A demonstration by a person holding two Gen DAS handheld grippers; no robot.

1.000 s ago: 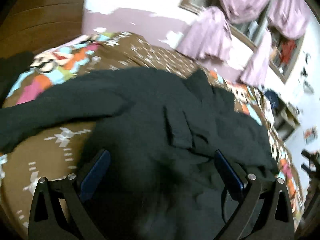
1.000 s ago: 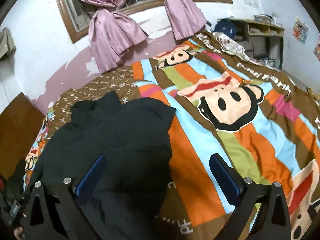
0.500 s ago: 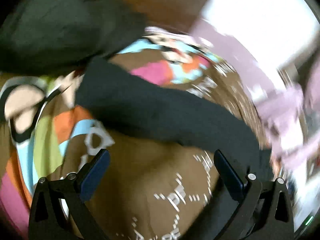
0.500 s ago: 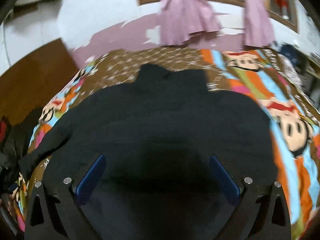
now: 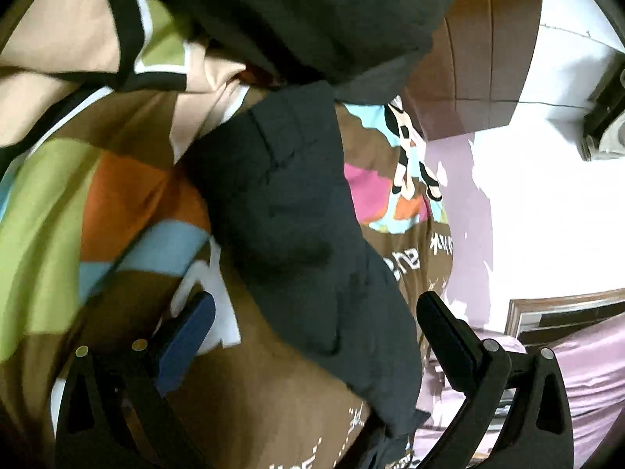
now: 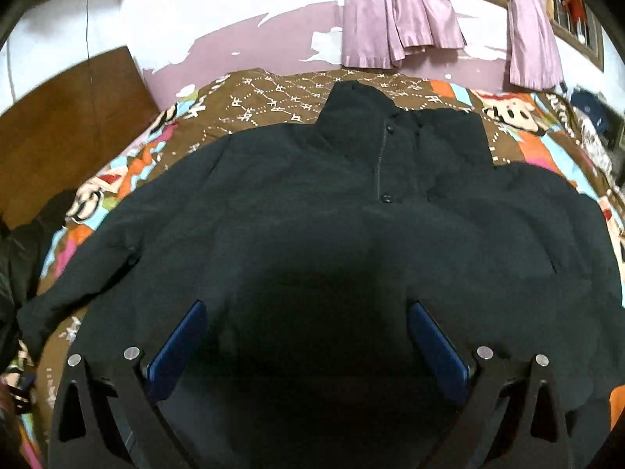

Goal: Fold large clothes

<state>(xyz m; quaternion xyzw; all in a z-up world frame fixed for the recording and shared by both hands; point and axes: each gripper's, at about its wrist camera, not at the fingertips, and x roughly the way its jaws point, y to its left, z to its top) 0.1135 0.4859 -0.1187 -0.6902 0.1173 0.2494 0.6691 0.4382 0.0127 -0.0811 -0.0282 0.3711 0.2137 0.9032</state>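
A large black jacket (image 6: 351, 215) lies spread front-up on the bed, collar toward the far wall, its left sleeve (image 6: 78, 273) stretched out to the left. My right gripper (image 6: 308, 336) is open and hovers over the jacket's lower body, holding nothing. In the left wrist view the same sleeve (image 5: 297, 226) runs from the cuff at upper middle down between the fingers. My left gripper (image 5: 316, 324) is open just above the sleeve, with nothing in it.
A colourful cartoon-print bedspread (image 6: 273, 97) covers the bed. A heap of other dark clothes (image 5: 312, 11) lies by the sleeve's cuff. A wooden headboard (image 6: 66, 117) stands at left. Pink curtains (image 6: 398, 19) hang on the far wall.
My left gripper has swung from over the jacket's body out to the left sleeve. My right gripper has moved left from the bedspread to over the jacket's middle.
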